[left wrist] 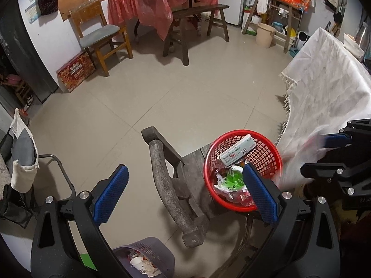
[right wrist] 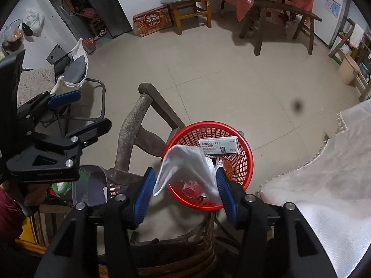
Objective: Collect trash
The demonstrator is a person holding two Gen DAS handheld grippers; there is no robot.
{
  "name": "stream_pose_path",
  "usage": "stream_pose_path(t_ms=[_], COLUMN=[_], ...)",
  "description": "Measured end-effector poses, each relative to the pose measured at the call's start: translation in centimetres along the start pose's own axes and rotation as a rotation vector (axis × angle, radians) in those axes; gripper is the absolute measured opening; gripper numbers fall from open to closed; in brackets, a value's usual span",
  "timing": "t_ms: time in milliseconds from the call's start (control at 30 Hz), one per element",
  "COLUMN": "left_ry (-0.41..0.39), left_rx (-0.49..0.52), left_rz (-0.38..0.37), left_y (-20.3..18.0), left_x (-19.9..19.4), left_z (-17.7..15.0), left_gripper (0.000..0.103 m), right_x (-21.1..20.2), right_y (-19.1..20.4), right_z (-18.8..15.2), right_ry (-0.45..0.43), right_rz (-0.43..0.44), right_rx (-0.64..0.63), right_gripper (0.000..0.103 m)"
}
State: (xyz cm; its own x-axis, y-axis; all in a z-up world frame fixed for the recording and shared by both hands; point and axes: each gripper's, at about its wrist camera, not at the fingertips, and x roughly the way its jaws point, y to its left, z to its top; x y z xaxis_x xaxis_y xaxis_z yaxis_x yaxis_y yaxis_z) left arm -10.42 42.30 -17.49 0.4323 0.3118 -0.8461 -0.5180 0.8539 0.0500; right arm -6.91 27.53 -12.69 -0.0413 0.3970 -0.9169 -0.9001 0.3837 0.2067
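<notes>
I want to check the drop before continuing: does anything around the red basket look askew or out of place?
Yes. The crumpled white plastic wrapper hangs over the near rim of the red mesh plastic basket, between the open right gripper fingers, not fully inside. The white medicine box leans tilted on the far rim.

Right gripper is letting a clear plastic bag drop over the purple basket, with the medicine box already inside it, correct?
Not quite: the basket is red, not purple. The right wrist view shows the right gripper open over the red basket, with the clear plastic bag between its fingers and the medicine box inside.
</notes>
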Motion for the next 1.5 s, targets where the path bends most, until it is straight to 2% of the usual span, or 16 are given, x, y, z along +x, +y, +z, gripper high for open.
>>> stream_pose_path(t_ms=[500,700,767,1167,1500], left_ry=[0.016,0.029,0.034,0.033,0.039], left_rx=[0.054,0.056,0.053,0.101,0.112], left_rz=[0.001,0.009,-0.006,-0.048,-0.061], left_y=[-1.1,-1.2,-1.3,-3.2,-3.6], left_x=[0.7,1.0,1.0,0.7,0.7], left_z=[-0.3,-0.4,-0.4,-1.1,-1.0], left_gripper=[0.096,0.096,0.096,0.096,0.096], right_x=[-0.5,-0.7,-0.8,-0.9,-0.4], right_y=[0.3,1.0,1.3,0.9,0.0], right_z=[-0.5,-1.3,-1.7,-3.4,-4.4], right_ry=[-0.005,0.026,0.037,0.071,0.114], right_rz=[0.005,0.031,0.039,0.037,0.063], right_rx=[-0.010,-0.023,-0.030,0.016,0.071], right_gripper=[0.055,0.059,0.064,0.075,0.076])
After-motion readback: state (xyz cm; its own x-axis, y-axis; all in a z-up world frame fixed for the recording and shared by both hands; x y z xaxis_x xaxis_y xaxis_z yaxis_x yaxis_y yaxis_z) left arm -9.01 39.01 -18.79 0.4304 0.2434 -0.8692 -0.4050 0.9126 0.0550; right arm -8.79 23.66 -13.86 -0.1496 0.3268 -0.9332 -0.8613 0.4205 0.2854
